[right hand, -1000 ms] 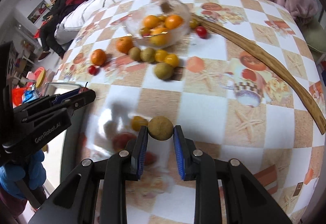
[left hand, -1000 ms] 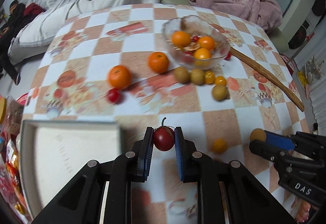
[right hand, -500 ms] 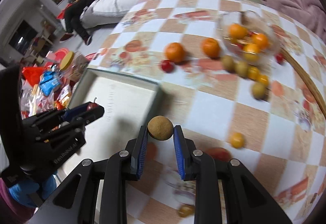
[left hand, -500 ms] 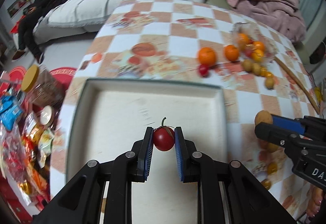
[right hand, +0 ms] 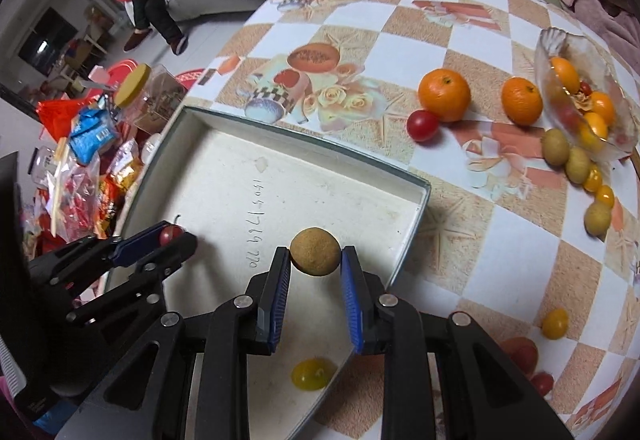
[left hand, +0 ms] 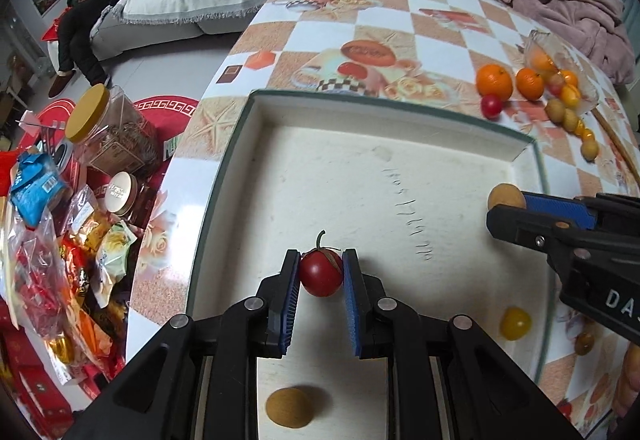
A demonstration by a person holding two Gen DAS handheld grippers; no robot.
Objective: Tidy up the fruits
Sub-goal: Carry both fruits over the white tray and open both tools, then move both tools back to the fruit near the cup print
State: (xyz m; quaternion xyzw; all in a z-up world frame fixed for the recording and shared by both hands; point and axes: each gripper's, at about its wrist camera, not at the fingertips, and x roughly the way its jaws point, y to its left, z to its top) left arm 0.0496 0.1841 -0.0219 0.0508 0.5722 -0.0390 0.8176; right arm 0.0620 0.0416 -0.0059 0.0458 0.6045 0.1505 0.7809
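The left claw (left hand: 321, 274) is clenched on a red cherry tomato (left hand: 321, 272) and the right claw (right hand: 315, 260) on a brown round fruit (right hand: 315, 251), both above the white tray (left hand: 256, 107) on the worktop (right hand: 400, 19). A sound release probably lowers each fruit to bare tray floor, clear of the yellow fruit (left hand: 515, 323) and brown fruit (left hand: 291, 407) already inside, so neither rolls.

2 steep wrist views, shared tray (left hand: 400, 111)
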